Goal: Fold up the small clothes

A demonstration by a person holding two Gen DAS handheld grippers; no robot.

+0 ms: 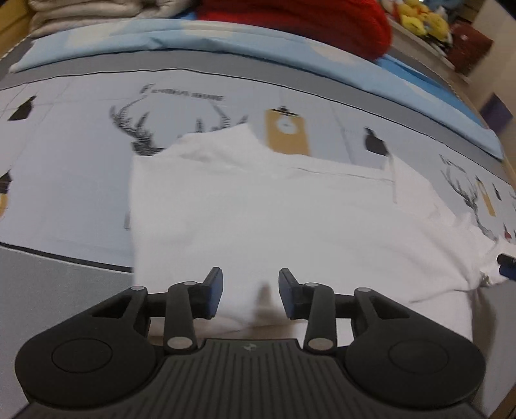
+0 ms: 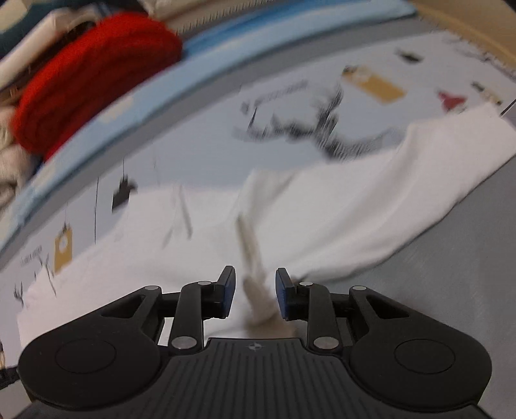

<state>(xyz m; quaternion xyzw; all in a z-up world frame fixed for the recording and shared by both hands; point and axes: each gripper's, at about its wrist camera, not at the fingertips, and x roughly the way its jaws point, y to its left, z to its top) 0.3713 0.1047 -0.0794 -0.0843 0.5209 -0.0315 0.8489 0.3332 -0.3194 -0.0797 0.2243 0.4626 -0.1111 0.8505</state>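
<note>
A white garment (image 1: 274, 209) lies spread on a printed bedsheet (image 1: 64, 154). My left gripper (image 1: 251, 291) is open, its jaws apart over the garment's near edge, with cloth between the blue pads and not pinched. In the right wrist view the same white garment (image 2: 322, 206) lies stretched and bunched toward my right gripper (image 2: 254, 295). That gripper is open, and a raised ridge of cloth stands between its jaws. The right view is blurred by motion. A dark tip of the right gripper shows at the left view's right edge (image 1: 508, 266).
A red knitted item (image 1: 306, 22) lies at the bed's far side, also seen in the right view (image 2: 96, 74). Folded pale blankets (image 1: 96, 13) sit far left. Yellow plush toys (image 1: 422, 19) stand beyond the bed. A blue sheet band (image 1: 225, 42) runs along the far edge.
</note>
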